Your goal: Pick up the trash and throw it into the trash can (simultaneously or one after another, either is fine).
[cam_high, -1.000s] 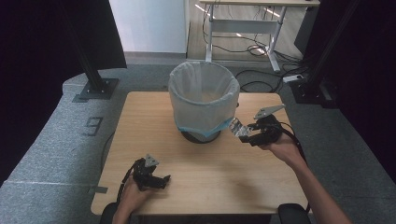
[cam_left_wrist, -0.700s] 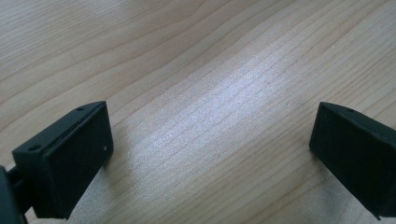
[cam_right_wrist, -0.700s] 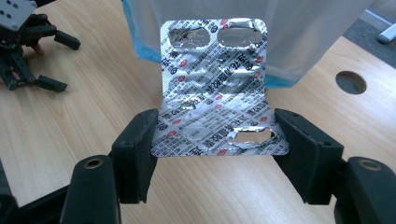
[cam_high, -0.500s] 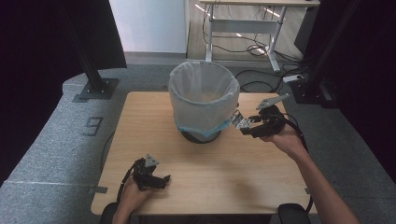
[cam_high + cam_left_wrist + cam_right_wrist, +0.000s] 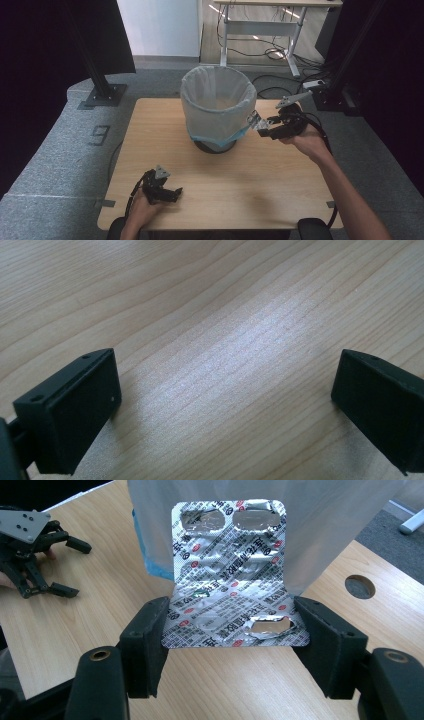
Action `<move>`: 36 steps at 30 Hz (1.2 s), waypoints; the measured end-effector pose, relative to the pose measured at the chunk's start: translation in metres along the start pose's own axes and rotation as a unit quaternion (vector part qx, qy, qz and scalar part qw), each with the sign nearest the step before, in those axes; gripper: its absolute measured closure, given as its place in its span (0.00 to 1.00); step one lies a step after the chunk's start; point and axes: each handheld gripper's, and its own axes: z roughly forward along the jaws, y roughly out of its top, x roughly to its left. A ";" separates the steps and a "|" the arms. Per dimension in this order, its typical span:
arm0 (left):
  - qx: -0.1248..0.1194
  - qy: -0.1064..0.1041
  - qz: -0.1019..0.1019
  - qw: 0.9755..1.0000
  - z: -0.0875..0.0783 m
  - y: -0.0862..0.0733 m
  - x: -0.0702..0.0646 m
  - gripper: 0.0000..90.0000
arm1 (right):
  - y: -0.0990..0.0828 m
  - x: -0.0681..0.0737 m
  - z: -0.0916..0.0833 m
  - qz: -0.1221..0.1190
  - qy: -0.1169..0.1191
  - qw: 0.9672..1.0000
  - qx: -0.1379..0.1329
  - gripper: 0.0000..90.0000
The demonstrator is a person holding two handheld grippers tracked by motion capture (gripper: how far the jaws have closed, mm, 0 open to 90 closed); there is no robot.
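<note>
grey carpet floor (image 5: 45, 150), white desk (image 5: 260, 25)

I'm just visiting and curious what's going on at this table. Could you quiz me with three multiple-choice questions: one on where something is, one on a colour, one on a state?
1. Where is the blister pack?
A. between the right gripper's jaws
B. inside the bin
C. flat on the table

2. What colour is the blister pack's foil?
A. red
B. silver
C. green

3. How are the left gripper's jaws?
A. shut on the pack
B. open, with nothing between them
C. clamped on the bin

Answers: A, both jaws press its edges beside the lined bin; B, shiny silver foil; B, bare table shows between the jaws.
</note>
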 end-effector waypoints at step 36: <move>0.001 0.000 0.000 1.000 0.000 0.000 0.000 0.00 | 0.063 -0.012 -0.026 0.002 -0.015 1.000 -0.018 0.37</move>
